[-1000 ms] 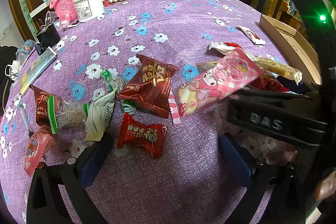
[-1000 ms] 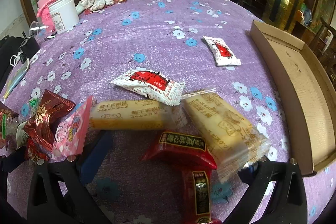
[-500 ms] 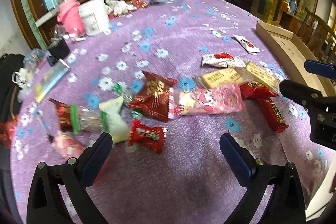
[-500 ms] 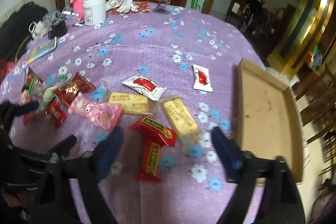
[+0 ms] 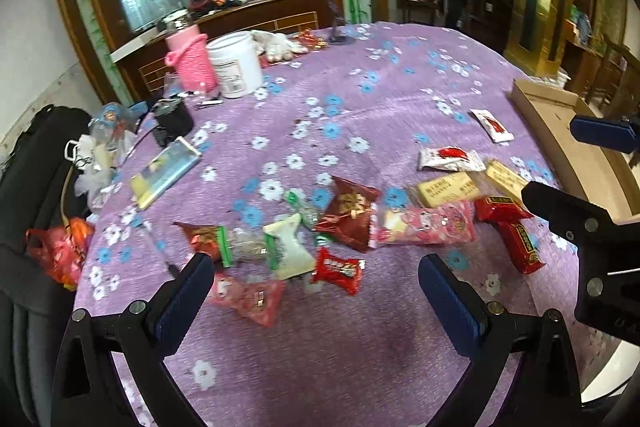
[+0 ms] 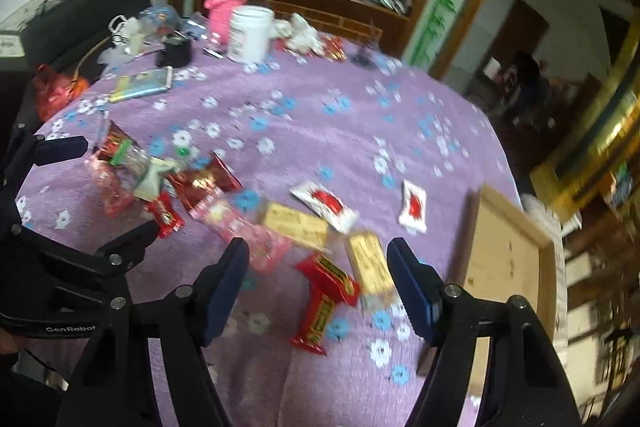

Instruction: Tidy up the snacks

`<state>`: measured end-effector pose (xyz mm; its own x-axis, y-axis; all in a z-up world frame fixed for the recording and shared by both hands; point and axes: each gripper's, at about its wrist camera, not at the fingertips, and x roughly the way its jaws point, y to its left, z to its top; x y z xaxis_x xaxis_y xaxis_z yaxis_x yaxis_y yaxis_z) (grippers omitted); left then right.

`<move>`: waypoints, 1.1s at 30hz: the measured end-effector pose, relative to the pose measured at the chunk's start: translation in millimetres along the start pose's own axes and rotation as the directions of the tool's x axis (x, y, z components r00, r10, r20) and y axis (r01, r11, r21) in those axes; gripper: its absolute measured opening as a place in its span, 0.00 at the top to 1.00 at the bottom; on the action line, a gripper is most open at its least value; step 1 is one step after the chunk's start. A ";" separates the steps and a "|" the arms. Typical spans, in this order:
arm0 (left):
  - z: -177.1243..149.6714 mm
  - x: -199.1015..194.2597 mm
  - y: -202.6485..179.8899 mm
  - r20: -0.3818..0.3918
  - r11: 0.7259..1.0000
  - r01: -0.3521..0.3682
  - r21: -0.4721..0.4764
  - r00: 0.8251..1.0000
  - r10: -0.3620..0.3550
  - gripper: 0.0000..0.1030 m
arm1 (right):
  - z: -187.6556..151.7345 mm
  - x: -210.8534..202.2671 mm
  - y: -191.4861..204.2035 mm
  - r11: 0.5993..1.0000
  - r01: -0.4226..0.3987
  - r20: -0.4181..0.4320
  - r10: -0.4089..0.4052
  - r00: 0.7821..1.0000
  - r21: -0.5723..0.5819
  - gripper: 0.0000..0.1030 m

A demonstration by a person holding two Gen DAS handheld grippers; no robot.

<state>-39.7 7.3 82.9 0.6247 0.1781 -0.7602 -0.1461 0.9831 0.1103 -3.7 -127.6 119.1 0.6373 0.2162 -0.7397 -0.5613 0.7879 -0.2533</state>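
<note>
Above snacks (image 5: pixel 352 223): left gripper (image 5: pixel 312 291) fingers apart, empty; right gripper (image 6: pixel 318 285) fingers closing, empty.

We see wrapped snacks (image 5: pixel 360 227) in red, pink, yellow and white lying flat, scattered mid-frame; cardboard tray (image 5: pixel 560 139) at right edge.

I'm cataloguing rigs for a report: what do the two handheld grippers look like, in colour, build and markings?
Both look alike: the left gripper and right gripper have black angular plastic frames with round silver bolt heads, and their fingers carry dark blue pads. The left one's body, seen from the right wrist view, bears white "GenRobot" lettering. No cables or sleeves show clearly.
</note>
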 end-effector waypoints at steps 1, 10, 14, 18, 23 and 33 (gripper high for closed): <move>-0.9 -2.3 2.8 0.002 1.000 -0.007 -0.010 1.000 0.007 0.00 | 2.5 -1.4 3.3 1.000 -0.008 0.010 0.008 1.000 -0.017 0.31; -8.3 -11.0 19.4 -0.012 0.996 -0.033 -0.081 0.999 0.032 0.00 | 14.6 -3.4 25.6 0.992 -0.067 0.037 0.071 0.997 -0.103 0.43; -13.1 -13.1 27.6 -0.023 0.992 -0.051 -0.115 0.999 0.048 0.00 | 14.8 -3.5 36.3 0.985 -0.108 0.032 0.113 0.993 -0.135 0.47; -18.3 -16.0 37.0 -0.030 0.989 -0.038 -0.146 0.999 0.034 0.03 | 16.7 -0.4 42.7 0.973 -0.177 0.008 0.180 0.984 -0.145 0.58; -23.1 -15.4 75.6 -0.065 0.967 0.028 -0.252 0.997 -0.045 0.23 | 18.5 23.3 11.6 0.928 -0.365 -0.092 0.371 0.924 0.074 0.69; -35.2 21.7 138.4 -0.144 0.861 0.115 -0.495 0.967 -0.212 0.36 | 5.2 31.3 -11.5 0.902 -0.381 -0.112 0.408 0.906 0.205 0.70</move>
<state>-73.3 145.8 59.1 0.5246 -0.0419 -0.8503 -0.4337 0.8463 -0.3093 25.4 -126.8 102.1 0.2893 0.4528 -0.8434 -0.6407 0.7462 0.1809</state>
